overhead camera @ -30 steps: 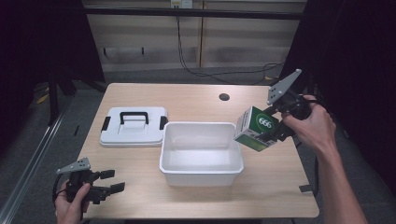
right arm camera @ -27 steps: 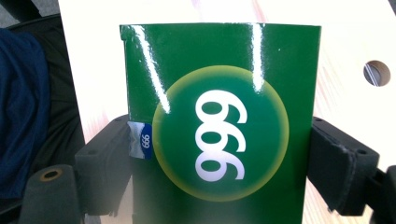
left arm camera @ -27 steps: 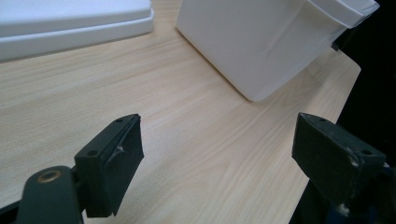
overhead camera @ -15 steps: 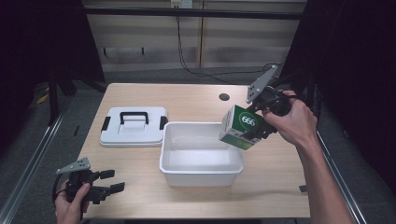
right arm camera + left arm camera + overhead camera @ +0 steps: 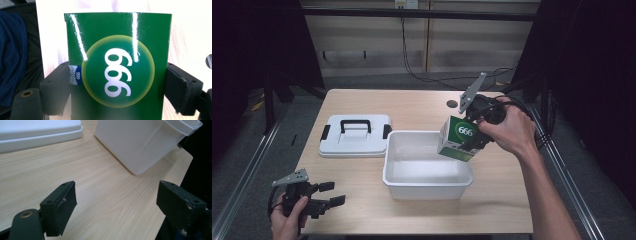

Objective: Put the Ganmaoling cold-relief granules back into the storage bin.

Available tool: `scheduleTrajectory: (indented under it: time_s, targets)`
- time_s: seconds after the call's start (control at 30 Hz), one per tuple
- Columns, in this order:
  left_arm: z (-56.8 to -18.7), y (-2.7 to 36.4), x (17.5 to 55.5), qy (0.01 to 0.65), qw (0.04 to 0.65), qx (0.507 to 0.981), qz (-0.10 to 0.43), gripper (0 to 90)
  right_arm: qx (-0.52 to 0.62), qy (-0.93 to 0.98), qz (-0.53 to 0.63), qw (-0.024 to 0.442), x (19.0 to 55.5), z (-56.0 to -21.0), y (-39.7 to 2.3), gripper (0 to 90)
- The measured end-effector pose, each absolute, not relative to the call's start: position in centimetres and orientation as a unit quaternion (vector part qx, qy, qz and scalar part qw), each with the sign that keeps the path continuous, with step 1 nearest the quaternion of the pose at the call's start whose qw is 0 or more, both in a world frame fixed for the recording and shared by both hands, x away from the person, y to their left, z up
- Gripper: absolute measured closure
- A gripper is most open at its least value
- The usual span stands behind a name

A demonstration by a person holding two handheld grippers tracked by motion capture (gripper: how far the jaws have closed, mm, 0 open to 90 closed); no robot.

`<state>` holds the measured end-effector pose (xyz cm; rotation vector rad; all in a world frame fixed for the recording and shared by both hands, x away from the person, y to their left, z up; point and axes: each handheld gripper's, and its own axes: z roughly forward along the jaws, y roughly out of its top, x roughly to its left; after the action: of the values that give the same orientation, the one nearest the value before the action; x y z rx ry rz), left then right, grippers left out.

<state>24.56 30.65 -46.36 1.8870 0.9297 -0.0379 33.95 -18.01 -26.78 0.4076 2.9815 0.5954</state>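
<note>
On the pale wooden surface [image 5: 362, 175] sits the white rectangular plastic tub [image 5: 427, 186]; above its right rim your right gripper [image 5: 472, 137] pinches the tilted green "666" carton [image 5: 458, 138]. Your left gripper [image 5: 329, 194] rests spread, holding nothing.

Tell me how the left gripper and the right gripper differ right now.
The left gripper is open with nothing between its fingers; the right gripper is shut on the green cardboard box with a white 666. The left gripper sits low at the near edge of the light wooden table; the right gripper is held up over the rim of the white plastic tub. Both have black fingers and are hand-held.
</note>
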Motion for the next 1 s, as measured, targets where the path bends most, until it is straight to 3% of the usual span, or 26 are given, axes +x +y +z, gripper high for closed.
scheduleTrajectory:
  time_s: [1.0]
  targets:
    - [-46.3,30.7,24.6,0.382,0.497,0.779,-0.016,16.5,0.103,0.988,0.111,0.014,35.1,-31.0,-14.6,16.3]
